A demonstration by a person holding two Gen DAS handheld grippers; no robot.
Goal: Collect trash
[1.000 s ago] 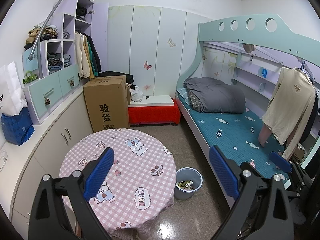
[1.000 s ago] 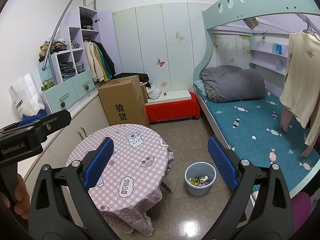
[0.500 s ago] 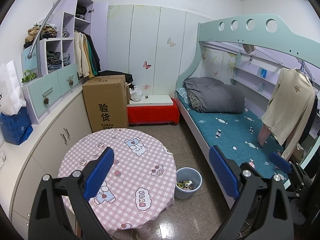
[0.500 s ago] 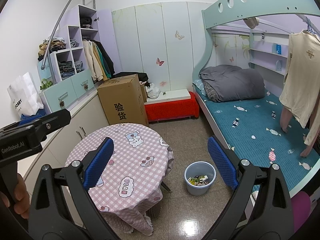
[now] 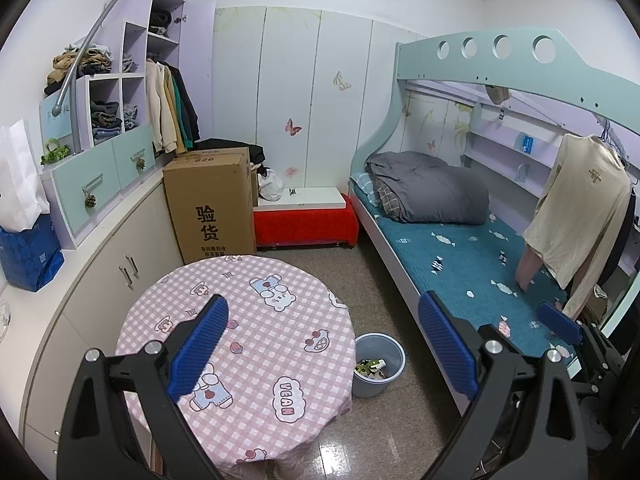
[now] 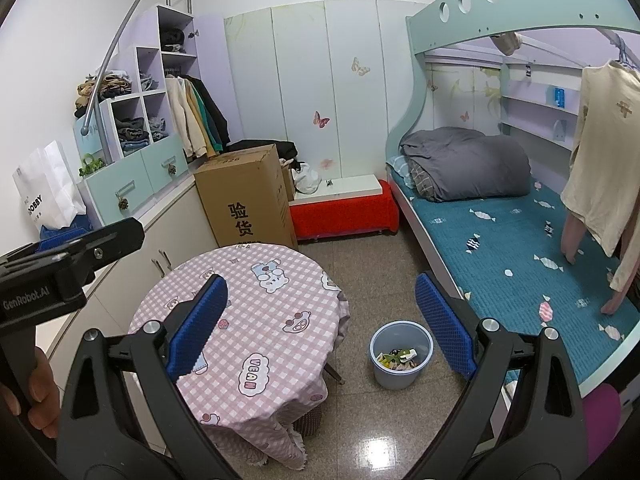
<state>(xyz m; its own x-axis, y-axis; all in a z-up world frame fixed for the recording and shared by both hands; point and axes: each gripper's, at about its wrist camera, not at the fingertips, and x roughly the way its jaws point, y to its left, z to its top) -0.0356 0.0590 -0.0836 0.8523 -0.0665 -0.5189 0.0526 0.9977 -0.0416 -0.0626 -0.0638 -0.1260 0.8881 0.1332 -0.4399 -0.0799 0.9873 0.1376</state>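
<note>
Left gripper [image 5: 320, 344]: fingers spread wide, empty, held high to survey.
Right gripper [image 6: 320, 328]: likewise.
Round blue plastic bin [image 6: 401, 354]: holds what looks like scraps, on the floor beside the pink-checked table [image 6: 256, 300].

Scraps in the bin [image 6: 401, 356] are too small to identify.

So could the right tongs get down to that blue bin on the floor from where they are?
Probably yes: the right tongs are open and empty, and the trash bin stands uncovered on bare floor between table and bed.
</note>
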